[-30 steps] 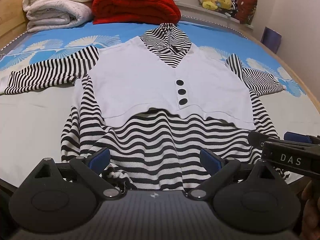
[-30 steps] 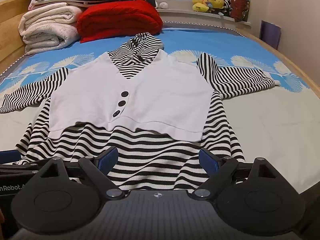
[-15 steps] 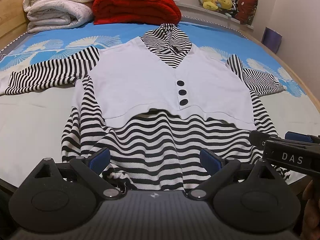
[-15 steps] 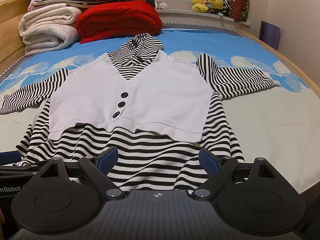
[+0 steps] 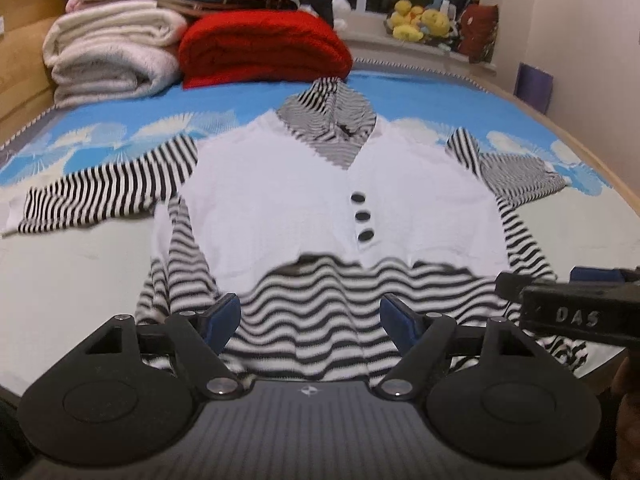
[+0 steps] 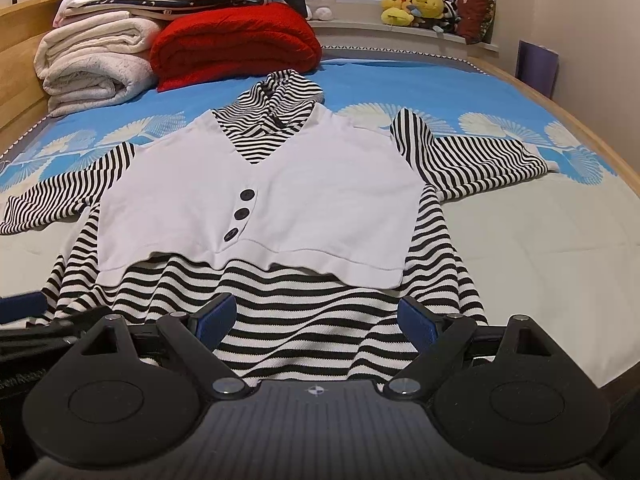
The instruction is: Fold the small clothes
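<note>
A small hooded garment point(image 5: 304, 200) lies flat and face up on the bed: white vest front with three dark buttons, black-and-white striped sleeves, hood and skirt. My left gripper point(image 5: 312, 318) hovers at the near left part of the striped hem; its jaws are closing, with hem fabric lying between the blue pads point(image 5: 224, 316) but not pinched. My right gripper point(image 6: 318, 318) stands open over the near right part of the same garment point(image 6: 280, 200), striped hem between its fingers. Each gripper shows at the edge of the other's view.
Folded white blankets point(image 5: 108, 60) and a red blanket point(image 5: 260, 44) are stacked at the head of the bed. Plush toys point(image 6: 412, 8) sit on the windowsill. The bed's wooden rim point(image 6: 580, 120) runs along the right, with a wall behind it.
The left gripper's fingers have drawn closer together and its view has tilted slightly and blurred. The right gripper and the garment have stayed as they were.
</note>
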A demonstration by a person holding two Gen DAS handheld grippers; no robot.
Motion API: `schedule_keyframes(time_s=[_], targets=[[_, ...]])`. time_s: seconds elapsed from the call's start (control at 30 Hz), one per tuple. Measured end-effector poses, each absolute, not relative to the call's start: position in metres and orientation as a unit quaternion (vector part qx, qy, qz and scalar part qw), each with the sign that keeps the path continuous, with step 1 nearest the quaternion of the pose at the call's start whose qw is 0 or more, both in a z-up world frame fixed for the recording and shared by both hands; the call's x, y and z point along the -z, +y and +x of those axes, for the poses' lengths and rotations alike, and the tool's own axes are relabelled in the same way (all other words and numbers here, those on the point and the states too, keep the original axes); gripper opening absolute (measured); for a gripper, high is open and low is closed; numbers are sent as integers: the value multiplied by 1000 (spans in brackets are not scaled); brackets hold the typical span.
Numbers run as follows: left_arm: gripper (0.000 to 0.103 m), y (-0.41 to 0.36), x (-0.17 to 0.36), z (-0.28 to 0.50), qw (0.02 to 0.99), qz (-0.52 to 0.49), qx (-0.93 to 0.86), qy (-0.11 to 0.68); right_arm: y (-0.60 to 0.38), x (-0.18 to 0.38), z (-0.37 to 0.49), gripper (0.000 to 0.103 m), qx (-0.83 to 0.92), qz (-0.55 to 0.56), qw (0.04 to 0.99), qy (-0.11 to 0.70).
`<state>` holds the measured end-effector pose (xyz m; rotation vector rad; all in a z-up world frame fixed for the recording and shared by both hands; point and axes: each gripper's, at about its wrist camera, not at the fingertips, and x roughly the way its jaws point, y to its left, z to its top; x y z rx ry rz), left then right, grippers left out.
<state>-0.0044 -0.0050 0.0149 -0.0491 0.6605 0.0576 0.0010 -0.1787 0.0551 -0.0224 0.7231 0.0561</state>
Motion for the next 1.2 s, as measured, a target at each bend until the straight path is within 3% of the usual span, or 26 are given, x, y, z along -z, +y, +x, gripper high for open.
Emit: schedule_keyframes(time_s=[0.3, 0.57, 0.8, 1.0, 1.2], targets=[[64, 13, -84, 7, 936, -41, 21, 348, -181, -68, 4, 88, -24, 10, 943, 333], [33, 65, -119, 87, 943, -20, 7, 331, -185, -96, 5, 74, -7, 30, 963, 268], [33, 192, -99, 182, 919, -73, -106, 374, -192, -153, 38, 74, -43, 18, 972, 231], [33, 324, -42, 194, 832, -230, -232, 448, -178, -205, 122, 81, -109, 13, 971, 213], [35, 403, -10, 174, 783, -301, -297, 456, -158, -180, 200, 82, -160, -3, 963, 218]])
